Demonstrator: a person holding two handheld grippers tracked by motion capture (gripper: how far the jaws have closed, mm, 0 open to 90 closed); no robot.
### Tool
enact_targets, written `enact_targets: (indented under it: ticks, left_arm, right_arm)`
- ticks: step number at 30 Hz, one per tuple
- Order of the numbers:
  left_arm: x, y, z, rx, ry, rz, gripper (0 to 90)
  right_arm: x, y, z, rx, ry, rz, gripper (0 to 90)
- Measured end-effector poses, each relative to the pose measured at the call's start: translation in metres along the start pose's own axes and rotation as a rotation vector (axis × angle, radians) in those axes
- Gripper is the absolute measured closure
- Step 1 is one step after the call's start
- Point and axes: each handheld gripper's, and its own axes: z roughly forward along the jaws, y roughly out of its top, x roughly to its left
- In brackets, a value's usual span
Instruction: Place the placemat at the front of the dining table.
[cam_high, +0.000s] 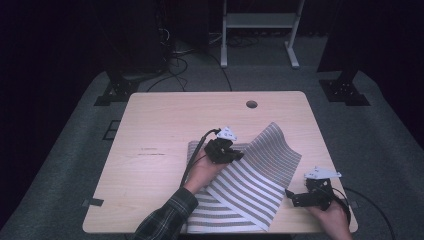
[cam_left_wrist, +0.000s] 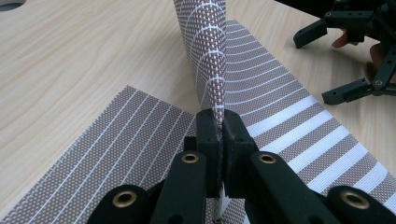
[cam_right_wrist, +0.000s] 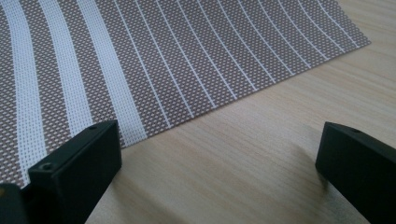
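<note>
Firmly, our left tongs (cam_left_wrist: 219, 128) pinch the striped mat (cam_high: 255, 170) folded over, while our right tongs (cam_right_wrist: 219, 158) gape above the worktop (cam_high: 160, 120).

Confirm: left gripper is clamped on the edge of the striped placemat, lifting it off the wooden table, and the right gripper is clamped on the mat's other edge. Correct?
Not quite. The right gripper holds nothing: in the right gripper view its jaws stand wide apart over the bare table, beside the mat's edge. The rest holds: the left gripper is clamped on the striped placemat, lifting it.
</note>
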Motion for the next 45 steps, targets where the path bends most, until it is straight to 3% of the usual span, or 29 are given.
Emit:
enact_targets:
  ticks: [11,14,20,27,36,45]
  left_arm:
    - [0.002,-0.001,0.007,0.01,0.002,-0.003,86.0]
    - [0.003,-0.001,0.007,0.009,0.019,0.0,80.1]
    - [0.006,-0.002,0.001,0.004,0.068,0.01,59.6]
    - [0.009,-0.004,-0.012,-0.021,0.075,-0.001,48.0]
    - [0.011,-0.011,-0.03,-0.018,0.058,-0.025,29.1]
    - [0.007,-0.016,-0.052,-0.02,0.079,-0.01,12.9]
  right_arm:
    - [0.0,0.0,0.0,0.0,0.0,0.0,0.0]
    - [0.0,0.0,0.0,0.0,0.0,0.0,0.0]
    - [0.0,0.0,0.0,0.0,0.001,0.0,0.0]
    - [0.0,0.0,0.0,0.0,0.0,0.0,0.0]
    - [0.0,0.0,0.0,-0.001,0.0,-0.002,0.0]
    - [0.0,0.0,0.0,0.0,0.0,-0.001,0.0]
